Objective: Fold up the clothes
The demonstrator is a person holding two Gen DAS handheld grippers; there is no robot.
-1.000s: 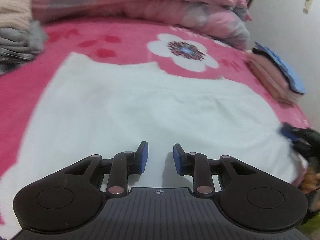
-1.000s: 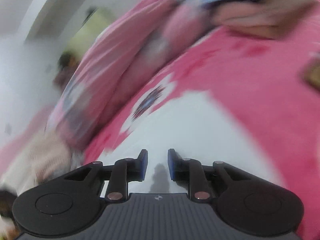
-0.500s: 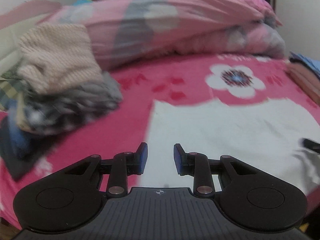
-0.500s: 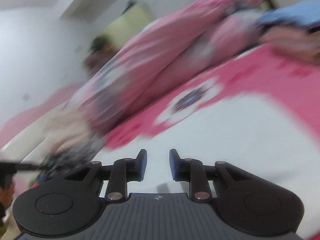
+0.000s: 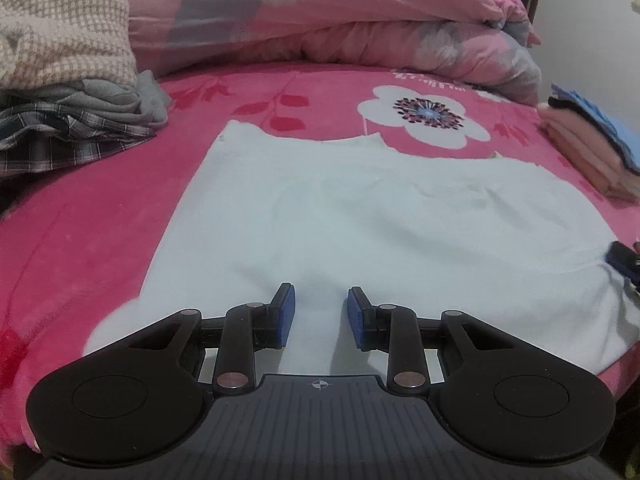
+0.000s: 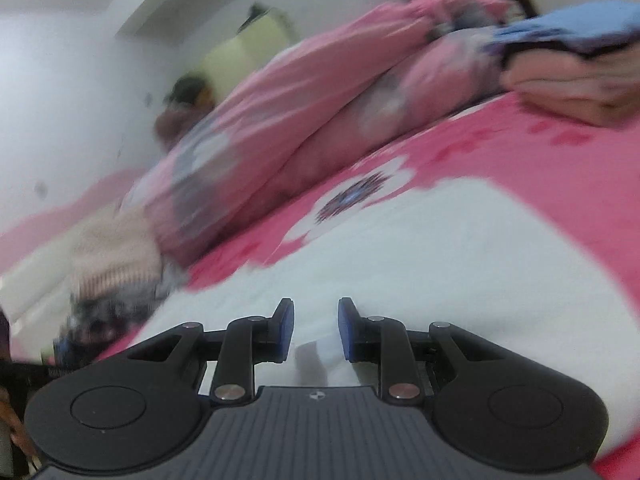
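A white garment (image 5: 360, 216) lies spread flat on the pink floral bedspread (image 5: 100, 216). My left gripper (image 5: 321, 314) hovers open just above its near edge, nothing between the blue pads. The tip of my right gripper (image 5: 622, 261) shows at the garment's right edge in the left wrist view. In the blurred right wrist view, the right gripper (image 6: 316, 328) is open low over the white garment (image 6: 440, 264), with a small raised fold of cloth in front of its jaws.
A heap of unfolded clothes (image 5: 68, 92) sits at the left, with a beige knit on top. A rolled pink duvet (image 5: 320, 16) runs along the back. A stack of folded clothes (image 5: 592, 148), blue on top, stands at the right.
The left wrist view swung left toward the clothes heap and then back to centre over the white garment. The right wrist view tilted and shifted over the garment. Both grippers stayed open.
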